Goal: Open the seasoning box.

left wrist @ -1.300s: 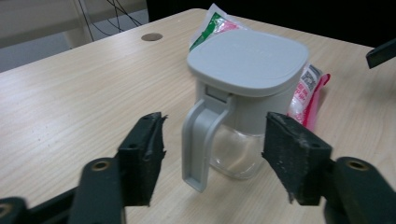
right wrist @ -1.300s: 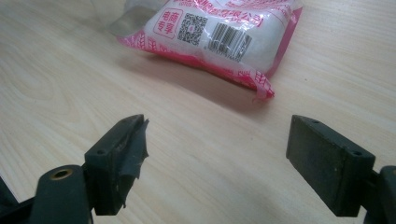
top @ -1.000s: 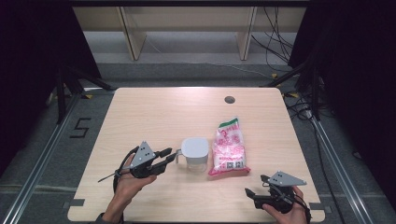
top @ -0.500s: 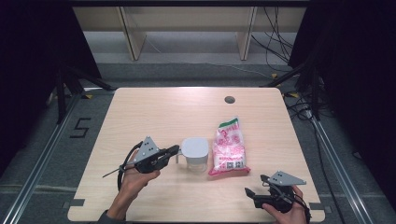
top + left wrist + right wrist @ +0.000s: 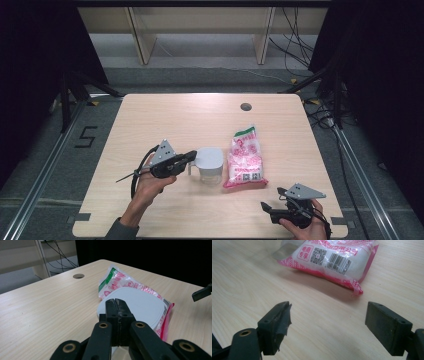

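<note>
My left jaws are pressed flat together, pad against pad, with nothing visible between them; over the last second they have been closing. In the left gripper view my left gripper (image 5: 117, 305) has its joined tips just over the near rim of the white cup (image 5: 136, 306), and I cannot tell whether they touch that rim or the handle underneath, because my own jaws hide it. From the high view my left gripper (image 5: 190, 156) lies roughly level, pointing to the right, its tips right at the left side of the white cup (image 5: 209, 163), where a small handle sticks out toward me. The cup stands upright on the table (image 5: 165, 120), a little nearer the person than the table's middle. Just beside it on the right, close enough that I cannot say whether they touch, lies the pink and white bag (image 5: 245, 158), flat, its green-striped end toward the far edge. My right jaws stand wide apart with only bare tabletop between them. In the right gripper view the pink and white bag (image 5: 329, 260) lies beyond them, barcode end nearest, apart from both pads. From above my right gripper (image 5: 266, 206) is held low near the table's front right corner, pointing left, well apart from the cup.
</note>
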A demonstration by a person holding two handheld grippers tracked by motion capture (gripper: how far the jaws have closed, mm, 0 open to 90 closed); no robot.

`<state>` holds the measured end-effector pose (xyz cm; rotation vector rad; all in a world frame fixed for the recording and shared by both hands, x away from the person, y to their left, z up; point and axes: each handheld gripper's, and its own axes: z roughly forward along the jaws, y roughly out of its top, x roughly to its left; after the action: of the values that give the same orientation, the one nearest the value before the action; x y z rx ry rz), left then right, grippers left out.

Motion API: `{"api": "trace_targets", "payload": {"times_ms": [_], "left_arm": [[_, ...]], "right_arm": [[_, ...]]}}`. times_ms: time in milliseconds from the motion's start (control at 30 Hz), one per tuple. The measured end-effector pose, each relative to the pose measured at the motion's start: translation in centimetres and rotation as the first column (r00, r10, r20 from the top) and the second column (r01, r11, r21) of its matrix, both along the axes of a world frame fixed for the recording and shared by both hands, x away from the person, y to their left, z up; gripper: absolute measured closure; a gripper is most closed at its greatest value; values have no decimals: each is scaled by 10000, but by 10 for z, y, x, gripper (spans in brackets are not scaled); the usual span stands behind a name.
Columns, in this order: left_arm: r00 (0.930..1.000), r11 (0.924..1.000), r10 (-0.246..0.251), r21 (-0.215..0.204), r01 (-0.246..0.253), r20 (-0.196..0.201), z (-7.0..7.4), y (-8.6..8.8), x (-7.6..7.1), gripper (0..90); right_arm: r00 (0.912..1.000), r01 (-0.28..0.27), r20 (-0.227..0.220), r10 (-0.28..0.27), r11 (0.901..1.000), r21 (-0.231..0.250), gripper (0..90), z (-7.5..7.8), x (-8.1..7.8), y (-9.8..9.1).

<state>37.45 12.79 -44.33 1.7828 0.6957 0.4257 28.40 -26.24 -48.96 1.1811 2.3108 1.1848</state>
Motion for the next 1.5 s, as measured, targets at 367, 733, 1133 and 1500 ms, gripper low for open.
{"api": "trace_targets", "payload": {"times_ms": [367,733,1133,1500], "left_arm": [[9998,9998,-163,-96,162,-114,-6,2,3,891],[10000,9998,-92,-200,92,0,-7,5,5,884],[9994,9988,-230,-442,217,-276,-8,7,5,876],[9995,9990,-234,-381,225,-225,-8,7,5,876]], "right_arm": [[9993,9,387,-1,9998,-198,197,0,1,7],[9919,-587,1130,586,9983,-26,220,8,11,23],[9817,-1300,1433,1254,9912,230,530,17,37,52],[9537,-1939,2335,1898,9810,-57,788,28,56,77]]}}
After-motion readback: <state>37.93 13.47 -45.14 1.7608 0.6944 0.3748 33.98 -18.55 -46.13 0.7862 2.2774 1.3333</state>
